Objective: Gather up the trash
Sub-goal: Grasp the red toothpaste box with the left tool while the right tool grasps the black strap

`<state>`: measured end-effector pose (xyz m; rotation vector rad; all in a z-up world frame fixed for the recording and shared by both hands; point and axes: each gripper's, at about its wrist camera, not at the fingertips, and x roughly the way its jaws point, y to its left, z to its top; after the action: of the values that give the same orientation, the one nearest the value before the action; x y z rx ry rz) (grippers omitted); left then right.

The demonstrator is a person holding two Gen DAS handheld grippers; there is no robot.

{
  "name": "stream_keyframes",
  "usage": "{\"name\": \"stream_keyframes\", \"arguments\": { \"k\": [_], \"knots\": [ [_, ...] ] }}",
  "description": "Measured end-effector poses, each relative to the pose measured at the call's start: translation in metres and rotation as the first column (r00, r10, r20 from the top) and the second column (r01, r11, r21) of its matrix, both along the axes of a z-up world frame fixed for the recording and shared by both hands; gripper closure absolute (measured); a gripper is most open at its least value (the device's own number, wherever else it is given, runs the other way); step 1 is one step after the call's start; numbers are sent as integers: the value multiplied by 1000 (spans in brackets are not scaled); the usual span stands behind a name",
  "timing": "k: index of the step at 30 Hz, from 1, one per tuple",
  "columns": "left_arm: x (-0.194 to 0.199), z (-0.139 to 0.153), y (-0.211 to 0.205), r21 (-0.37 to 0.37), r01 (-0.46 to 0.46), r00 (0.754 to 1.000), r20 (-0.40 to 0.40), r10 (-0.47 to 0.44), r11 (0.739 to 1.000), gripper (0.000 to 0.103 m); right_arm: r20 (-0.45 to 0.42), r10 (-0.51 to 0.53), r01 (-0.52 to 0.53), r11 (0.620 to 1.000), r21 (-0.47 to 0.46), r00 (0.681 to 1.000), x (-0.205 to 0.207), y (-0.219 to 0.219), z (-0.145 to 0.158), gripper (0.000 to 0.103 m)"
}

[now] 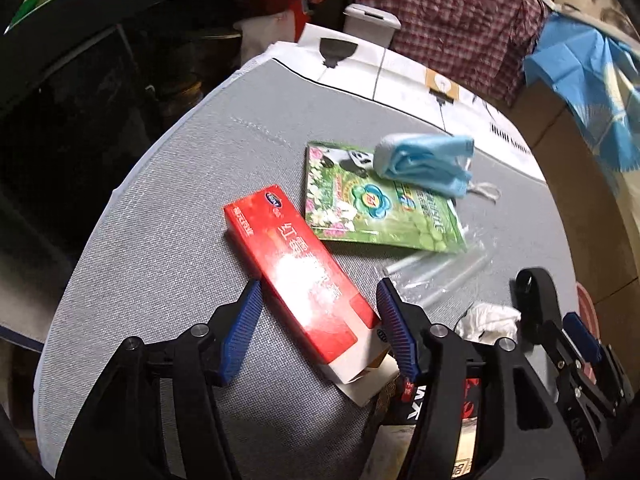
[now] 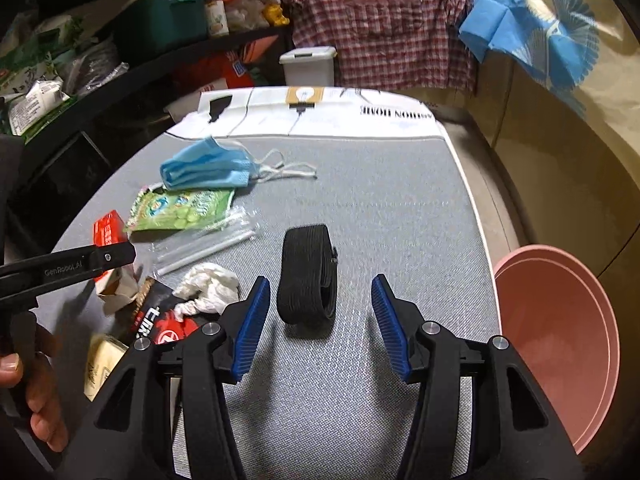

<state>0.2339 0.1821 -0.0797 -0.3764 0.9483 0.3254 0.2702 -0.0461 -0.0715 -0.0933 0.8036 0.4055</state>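
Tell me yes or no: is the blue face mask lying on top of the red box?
No, the face mask rests on the green packet, apart from the red box.

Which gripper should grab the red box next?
Left. The left gripper is open with the red box between its fingers; the right gripper is open around the black strap.

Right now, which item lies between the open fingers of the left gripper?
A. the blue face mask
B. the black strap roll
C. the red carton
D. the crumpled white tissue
C: in the left wrist view the red carton lies on the grey surface between the two spread blue fingers of the left gripper, while the blue face mask rests farther away on the green packet.
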Motion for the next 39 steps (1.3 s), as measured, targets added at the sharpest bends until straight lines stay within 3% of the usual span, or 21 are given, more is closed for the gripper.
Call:
{"name": "stream_keyframes", "arguments": {
  "k": [2,5,7,10,21,39],
  "knots": [
    [-1,2,-2,26,13,1000,0,-13,1000,47,-6,-1,1,1000,-6,1000,0,0,-2,50],
    [-3,5,0,46,15,1000,-2,-15,999,58,-3,-3,3,1000,-11,1000,0,0,-1,52],
    [-5,7,0,66,18,1000,-3,-18,998,66,-2,-3,3,1000,-13,1000,-1,0,0,63],
    [-8,12,3,90,10,1000,6,-11,996,67,-8,0,0,1000,-7,1000,-1,0,0,78],
    [-22,47,5,138,19,994,100,-33,990,68,53,8,-9,1000,15,999,-16,0,21,79],
    [-56,90,-12,191,53,975,201,-91,980,68,184,-16,2,997,76,983,-55,-26,80,79]
  ]
}}
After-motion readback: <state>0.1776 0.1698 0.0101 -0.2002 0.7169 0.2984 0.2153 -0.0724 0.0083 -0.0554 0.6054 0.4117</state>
